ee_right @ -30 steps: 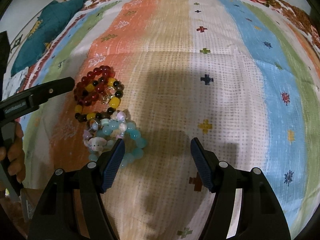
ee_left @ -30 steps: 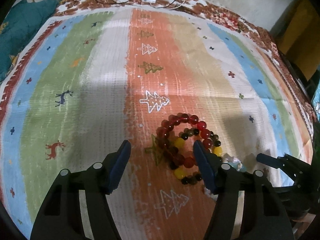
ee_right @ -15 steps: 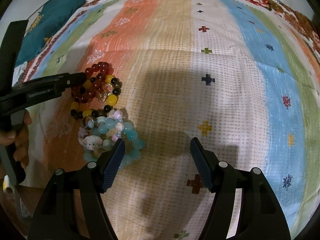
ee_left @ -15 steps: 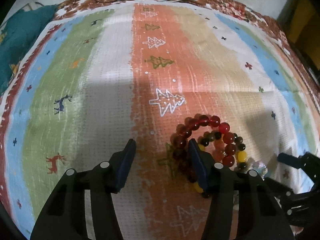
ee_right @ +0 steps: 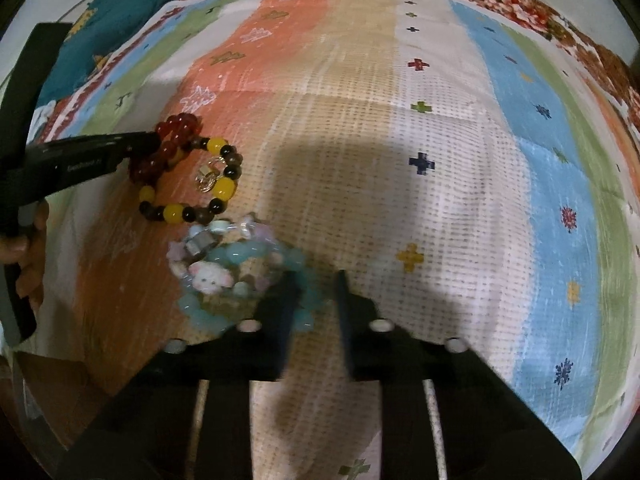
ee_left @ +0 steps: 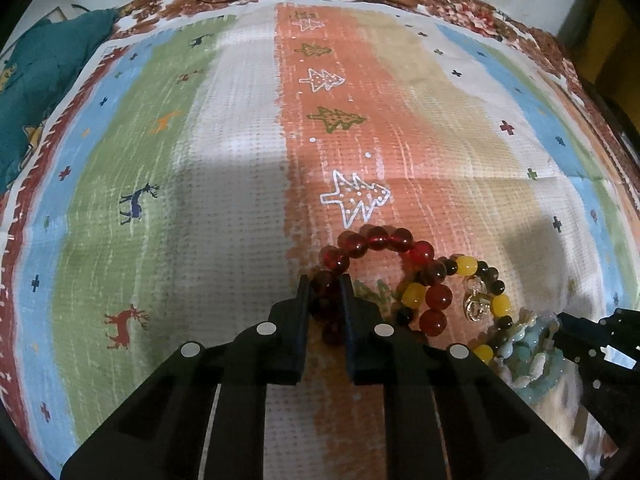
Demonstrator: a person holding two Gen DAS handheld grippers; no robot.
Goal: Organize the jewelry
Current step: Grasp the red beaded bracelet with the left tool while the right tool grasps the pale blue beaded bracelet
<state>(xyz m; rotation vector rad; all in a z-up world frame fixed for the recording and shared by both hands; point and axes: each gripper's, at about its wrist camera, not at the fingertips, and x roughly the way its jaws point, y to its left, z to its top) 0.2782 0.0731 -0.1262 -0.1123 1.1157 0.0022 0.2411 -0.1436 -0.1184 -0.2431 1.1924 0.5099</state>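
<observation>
Left gripper [ee_left: 325,280] clamped on the near-left arc of the red bead bracelet [ee_left: 376,238]; a few dark red beads pinched between the jaws, rest of the loop fanned ahead and to the right, flat on the striped cloth [ee_left: 224,208].

Right gripper [ee_right: 313,276] narrowed around the near-right edge of the aqua bead bracelet [ee_right: 224,254]. Motion blur; cannot tell whether actually gripping or just closing.

Risks:
- Yellow-and-dark bead bracelet [ee_left: 466,266] with gold charm [ee_left: 474,300] overlaps the red loop just right of the left jaws. Likely to drag along or snag on lift.
- Same strand touches the aqua pile, so pulling either side may tow the cluster.
- Round beads in flat jaws: may roll out.
- Elastic may stretch if both grippers pull apart while tangled.

Orientation: red loop lying flat, no real heading; long axis roughly from the left jaws forward-right. Aqua loop bunched, axis unclear.
</observation>
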